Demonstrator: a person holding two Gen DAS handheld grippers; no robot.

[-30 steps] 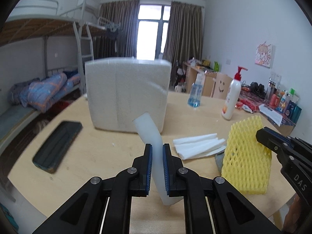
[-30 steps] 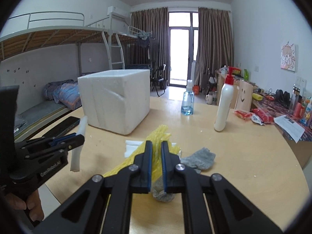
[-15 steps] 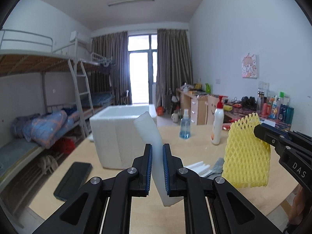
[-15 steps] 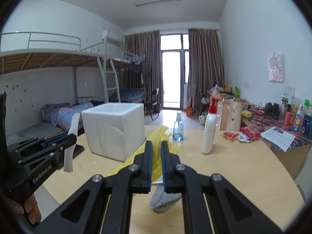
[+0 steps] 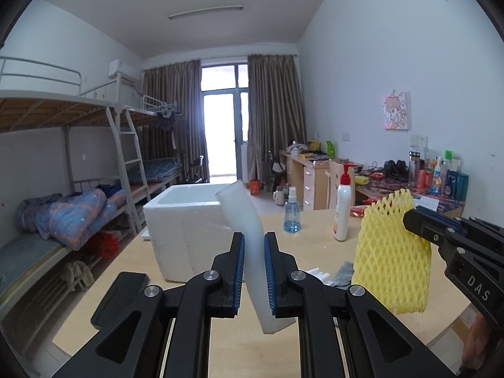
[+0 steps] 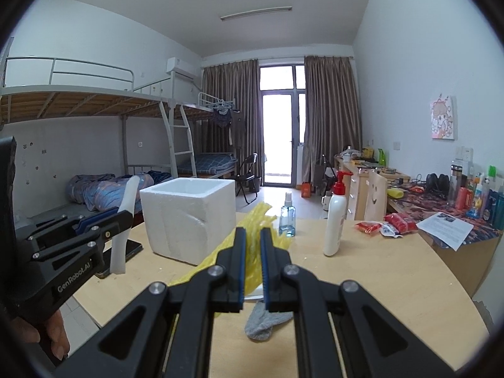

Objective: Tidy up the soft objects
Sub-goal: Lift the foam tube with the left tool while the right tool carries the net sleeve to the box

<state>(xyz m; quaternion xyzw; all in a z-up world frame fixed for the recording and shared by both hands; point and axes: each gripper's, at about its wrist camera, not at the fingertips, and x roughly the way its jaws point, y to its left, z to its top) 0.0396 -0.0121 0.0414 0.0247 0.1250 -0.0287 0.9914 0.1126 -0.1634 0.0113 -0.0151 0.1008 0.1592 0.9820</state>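
A white foam strip (image 5: 249, 245) is clamped between the blue pads of the left gripper (image 5: 254, 263) and held tilted above the table, its upper end leaning toward the open white foam box (image 5: 184, 230). A yellow foam net sleeve (image 5: 392, 252) is pinched in the closed jaws of the right gripper (image 6: 252, 260) and hangs clear of the surface. Below it, a grey sock (image 6: 263, 323) and some white foam sheets (image 5: 318, 273) are seen lying on the round wooden table (image 6: 378, 283). Farther back on the table a small blue spray bottle (image 6: 287, 215) and a white pump bottle (image 6: 335, 220) with a red top are stood upright, well apart from the box. A dark flat phone (image 5: 116, 299) is laid near the left edge. Beyond the table, a bunk bed (image 6: 94, 126) is set along the left wall, brown curtains (image 6: 330, 110) are drawn aside from a glass door, and a cluttered desk (image 5: 315, 170) is placed along the right wall.
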